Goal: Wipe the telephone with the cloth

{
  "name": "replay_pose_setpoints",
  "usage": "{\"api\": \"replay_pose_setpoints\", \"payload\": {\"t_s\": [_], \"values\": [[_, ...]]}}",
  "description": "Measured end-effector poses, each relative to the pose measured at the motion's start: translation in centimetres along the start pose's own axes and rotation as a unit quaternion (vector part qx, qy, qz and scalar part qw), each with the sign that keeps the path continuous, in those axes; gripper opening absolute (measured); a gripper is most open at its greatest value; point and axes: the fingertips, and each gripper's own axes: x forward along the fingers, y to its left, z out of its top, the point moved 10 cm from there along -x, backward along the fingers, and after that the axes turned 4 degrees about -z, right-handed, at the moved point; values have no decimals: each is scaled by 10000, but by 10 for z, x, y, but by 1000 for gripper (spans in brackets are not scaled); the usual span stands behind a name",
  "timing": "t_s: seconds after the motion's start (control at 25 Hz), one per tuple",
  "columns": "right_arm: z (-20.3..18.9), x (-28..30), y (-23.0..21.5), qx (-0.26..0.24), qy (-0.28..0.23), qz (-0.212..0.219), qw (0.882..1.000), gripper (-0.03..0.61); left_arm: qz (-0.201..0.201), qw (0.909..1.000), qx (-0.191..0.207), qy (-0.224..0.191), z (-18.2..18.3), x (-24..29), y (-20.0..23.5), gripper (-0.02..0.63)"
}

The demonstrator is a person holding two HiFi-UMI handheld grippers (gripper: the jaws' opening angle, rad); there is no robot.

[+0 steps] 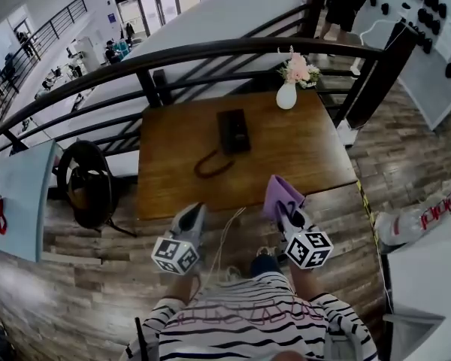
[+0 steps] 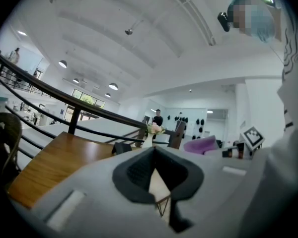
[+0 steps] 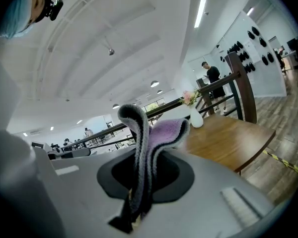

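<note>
Right tool [image 1: 286, 212] pinching purple cloth [image 1: 279, 192], black telephone [image 1: 233, 130] beyond

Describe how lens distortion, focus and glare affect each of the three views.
Head view: the wide lens bows the railing into an arc. Left gripper view: the corners go black, and the left gripper, close to the lens, is blurred. Right gripper view: the cloth looms large in the foreground, and the ceiling light strip blows out to white.
</note>
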Motion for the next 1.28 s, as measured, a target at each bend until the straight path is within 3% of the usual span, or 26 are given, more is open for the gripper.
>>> {"api": "replay_pose_setpoints", "payload": {"t_s": [0.32, 0.96, 1.28], "values": [[11, 71, -21, 72, 138, 148, 9998, 35, 128, 9998, -109, 45, -2, 45, 41, 2], [91, 258, -67, -119, 531, 914, 9943, 35, 721, 9973, -129, -110, 34, 165, 116, 2], [113, 344, -77, -213, 728, 1333, 9882, 35, 1241, 9912, -332, -335, 33, 185, 139, 2]]}}
